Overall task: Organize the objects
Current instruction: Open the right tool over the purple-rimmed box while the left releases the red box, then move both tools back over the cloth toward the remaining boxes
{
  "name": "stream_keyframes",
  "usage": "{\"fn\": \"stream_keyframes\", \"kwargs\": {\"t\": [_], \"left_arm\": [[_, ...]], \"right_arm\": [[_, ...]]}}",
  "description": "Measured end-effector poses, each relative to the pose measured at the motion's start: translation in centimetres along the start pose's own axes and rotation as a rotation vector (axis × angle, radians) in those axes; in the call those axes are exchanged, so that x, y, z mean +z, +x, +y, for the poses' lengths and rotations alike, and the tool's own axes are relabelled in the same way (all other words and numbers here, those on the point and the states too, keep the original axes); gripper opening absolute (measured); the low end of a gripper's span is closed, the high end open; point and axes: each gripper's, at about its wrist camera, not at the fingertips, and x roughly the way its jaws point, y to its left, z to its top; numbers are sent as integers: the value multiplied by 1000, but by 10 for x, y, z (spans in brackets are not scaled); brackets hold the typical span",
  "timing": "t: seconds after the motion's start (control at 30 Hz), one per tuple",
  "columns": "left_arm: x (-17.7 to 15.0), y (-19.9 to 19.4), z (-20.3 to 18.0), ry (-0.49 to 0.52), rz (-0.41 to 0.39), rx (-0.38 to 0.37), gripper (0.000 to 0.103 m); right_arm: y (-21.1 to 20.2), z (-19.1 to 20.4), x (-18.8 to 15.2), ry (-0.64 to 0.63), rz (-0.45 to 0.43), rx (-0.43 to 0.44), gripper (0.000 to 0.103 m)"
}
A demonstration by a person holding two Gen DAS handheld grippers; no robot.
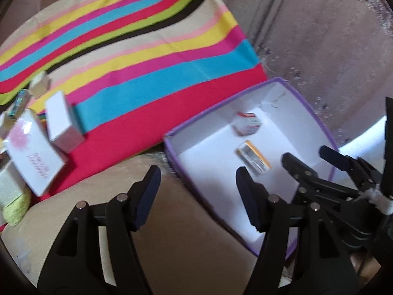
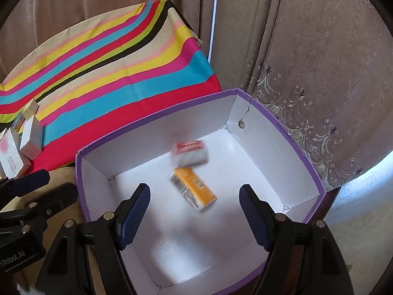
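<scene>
From my left wrist camera, my left tongs are wide apart and hold nothing. Ahead and to their right sits the purple box, with an orange carton and a red-and-white carton lying inside. My right tongs reach over the box from the right. Far to the left, small white cartons wait on the striped cloth.

From my right wrist camera, my right tongs are also wide and hold nothing. They hang right over the purple box. The orange carton lies between and just ahead of the tips, and the red-and-white carton is a bit farther. Both look blurry, so they may be moving.

I think my two tongs are close together and could bump. I could also knock the box wall and push the box away.
</scene>
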Motion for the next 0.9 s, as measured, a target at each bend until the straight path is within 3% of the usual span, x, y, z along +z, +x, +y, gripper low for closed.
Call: {"fn": "stream_keyframes", "kwargs": {"t": [0.27, 0.67, 0.9], "left_arm": [[-3, -19, 26, -51, -62, 143, 67], [-10, -35, 57, -125, -93, 188, 68], [-21, -52, 89, -187, -114, 184, 68]], "right_arm": [[-6, 20, 3, -36, 5, 13, 76], [-19, 64, 7, -116, -7, 41, 76], [-30, 96, 5, -151, -29, 110, 76]]}}
